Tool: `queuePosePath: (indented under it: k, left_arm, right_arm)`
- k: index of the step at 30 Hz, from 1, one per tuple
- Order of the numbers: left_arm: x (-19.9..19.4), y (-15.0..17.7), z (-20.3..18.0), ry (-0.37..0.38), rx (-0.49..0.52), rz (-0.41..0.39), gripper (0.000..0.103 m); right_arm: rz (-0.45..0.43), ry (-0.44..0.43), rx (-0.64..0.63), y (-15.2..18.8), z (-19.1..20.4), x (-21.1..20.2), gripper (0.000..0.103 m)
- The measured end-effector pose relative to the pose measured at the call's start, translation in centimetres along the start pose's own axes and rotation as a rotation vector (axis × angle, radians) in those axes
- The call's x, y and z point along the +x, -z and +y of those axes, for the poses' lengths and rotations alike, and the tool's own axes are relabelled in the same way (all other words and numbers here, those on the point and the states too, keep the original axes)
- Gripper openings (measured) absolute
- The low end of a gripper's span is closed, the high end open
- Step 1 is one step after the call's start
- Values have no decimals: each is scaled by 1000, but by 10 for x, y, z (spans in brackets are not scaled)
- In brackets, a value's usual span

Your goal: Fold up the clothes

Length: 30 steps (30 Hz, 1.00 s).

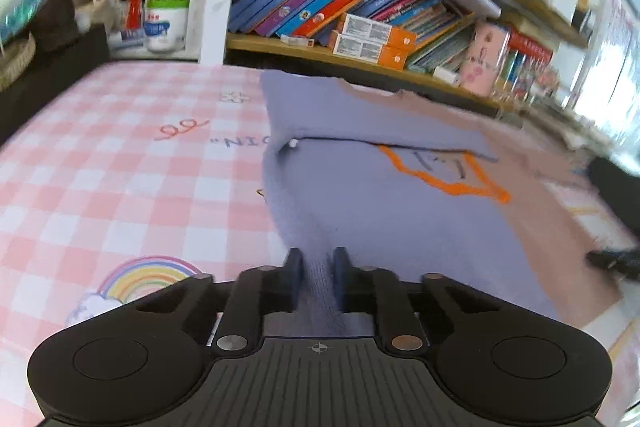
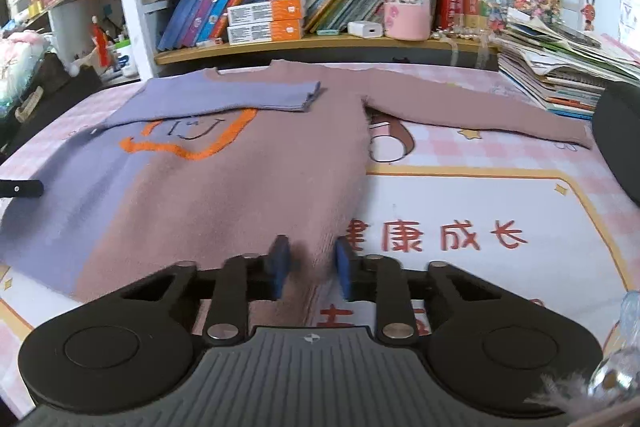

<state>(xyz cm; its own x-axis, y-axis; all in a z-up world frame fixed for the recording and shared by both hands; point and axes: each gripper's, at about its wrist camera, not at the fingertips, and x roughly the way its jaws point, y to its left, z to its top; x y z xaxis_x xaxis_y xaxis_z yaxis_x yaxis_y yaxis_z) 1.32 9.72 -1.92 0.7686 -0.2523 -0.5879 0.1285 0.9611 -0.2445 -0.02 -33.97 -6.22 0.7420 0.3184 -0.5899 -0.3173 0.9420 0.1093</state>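
A two-tone knit sweater (image 1: 400,227) (image 2: 240,195), purple on one half and mauve on the other with an orange outline motif, lies flat on the pink checked tablecloth (image 1: 120,167) (image 2: 480,195). Its purple sleeve (image 2: 240,95) is folded across the chest. The mauve sleeve (image 2: 480,111) stretches out to the right. My left gripper (image 1: 317,267) is shut on the purple hem corner, which bunches between the pads. My right gripper (image 2: 311,259) is shut on the mauve hem corner. The left gripper's finger (image 2: 20,189) shows at the right wrist view's left edge.
A bookshelf (image 2: 320,45) full of books runs along the table's far edge. A stack of books and papers (image 2: 560,67) and a dark round object (image 2: 620,139) sit at the right. A pen pot (image 1: 166,27) and a woven basket (image 1: 16,61) stand far left.
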Motion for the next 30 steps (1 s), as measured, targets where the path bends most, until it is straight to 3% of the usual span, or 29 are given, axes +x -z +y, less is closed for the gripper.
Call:
queuePosePath:
  k: [3, 12, 26, 30]
  left_arm:
    - [-4, 0, 10, 21, -44, -8, 5]
    - [-19, -4, 29, -65, -52, -31, 5]
    - [-17, 0, 27, -88, -21, -23, 6]
    - [-20, -1, 22, -128, 22, -38, 15]
  right_arm:
    - [-2, 2, -35, 1, 11, 0, 11]
    - [-9, -63, -92, 2, 40, 8, 11]
    - [-16, -68, -89, 3, 38, 9, 11]
    - [-17, -65, -78, 2, 34, 6, 16]
